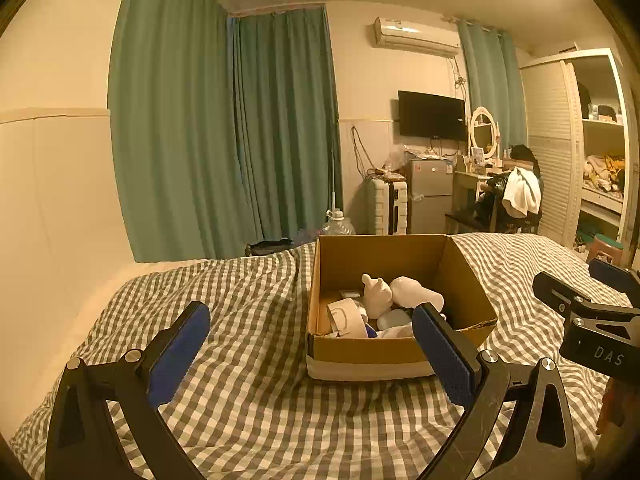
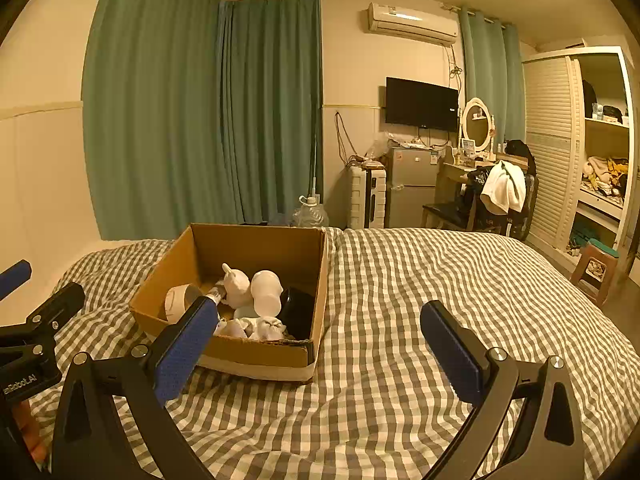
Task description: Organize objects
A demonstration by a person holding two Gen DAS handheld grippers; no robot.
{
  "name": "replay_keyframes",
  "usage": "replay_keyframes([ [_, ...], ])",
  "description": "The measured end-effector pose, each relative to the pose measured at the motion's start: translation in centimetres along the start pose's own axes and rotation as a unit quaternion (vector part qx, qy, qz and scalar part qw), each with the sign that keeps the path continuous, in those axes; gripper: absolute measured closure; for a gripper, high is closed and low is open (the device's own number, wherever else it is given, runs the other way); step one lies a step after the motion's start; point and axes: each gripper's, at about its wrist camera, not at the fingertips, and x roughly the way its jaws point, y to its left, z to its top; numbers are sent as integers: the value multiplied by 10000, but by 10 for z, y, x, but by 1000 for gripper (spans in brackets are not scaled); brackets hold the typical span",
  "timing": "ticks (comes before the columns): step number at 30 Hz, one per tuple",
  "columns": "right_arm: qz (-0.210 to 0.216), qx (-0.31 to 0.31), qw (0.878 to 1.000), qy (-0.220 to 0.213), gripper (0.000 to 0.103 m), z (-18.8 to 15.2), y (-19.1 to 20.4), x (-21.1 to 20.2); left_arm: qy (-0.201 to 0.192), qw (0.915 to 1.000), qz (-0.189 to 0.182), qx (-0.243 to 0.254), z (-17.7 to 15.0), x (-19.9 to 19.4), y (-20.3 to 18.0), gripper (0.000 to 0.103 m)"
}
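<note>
Brown corrugated cardboard box (image 1: 400, 350), open at the top, sits on the grey-and-white checked bedspread (image 1: 248, 360) just ahead of both my tongs. My left tongs (image 1: 312, 344) are spread wide and hold nothing — the box's near wall lies beyond the right blue pad (image 1: 444, 360), a bit right of centre. My right tongs (image 2: 320, 344) are equally wide and empty; from there the box stands ahead and to the left, past the left blue pad (image 2: 184, 348).

Inside the box I see a white ceramic animal figurine (image 2: 236, 286) touching a white ceramic jar (image 2: 266, 292), a roll of pale tape (image 2: 178, 302) to their left, a black round bowl (image 2: 298, 312) at the right wall, and crumpled white cloth (image 2: 264, 326) nearest my tongs.
</note>
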Motion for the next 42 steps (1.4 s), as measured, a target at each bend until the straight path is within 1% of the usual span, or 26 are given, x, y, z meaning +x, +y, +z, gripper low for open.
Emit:
replay_keyframes([
  [12, 46, 107, 9999, 4, 1, -4, -2, 1, -7, 10000, 45, 58, -5, -3, -3, 0],
  [22, 37, -65, 10000, 63, 1, -7, 7, 4, 21, 9999, 101, 43, -7, -2, -2, 0],
  [32, 43, -52, 9999, 104, 1, -9, 7, 6, 84, 9998, 138, -63, -9, 0, 2, 0],
  [42, 55, -37, 9999, 139, 1, -11, 6, 8, 104, 9999, 34, -43, -10, -1, -1, 0],
])
